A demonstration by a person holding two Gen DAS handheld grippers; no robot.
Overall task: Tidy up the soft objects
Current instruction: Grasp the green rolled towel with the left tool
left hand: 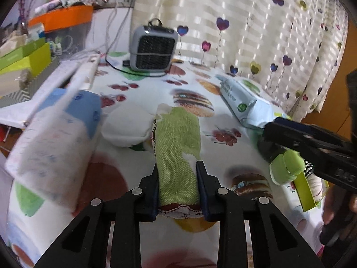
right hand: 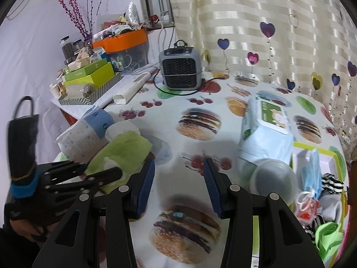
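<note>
Left gripper (left hand: 177, 172) clamps green cloth (left hand: 177, 138) — right gripper (right hand: 179, 184) seemingly empty.

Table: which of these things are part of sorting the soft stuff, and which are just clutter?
In the job:
- green cloth, clamped in the left gripper
- white cloth
- tray holding masks and socks
- right gripper, jaws open, empty

Lying about:
- heater
- wipes pack
- orange box
- jars
</note>
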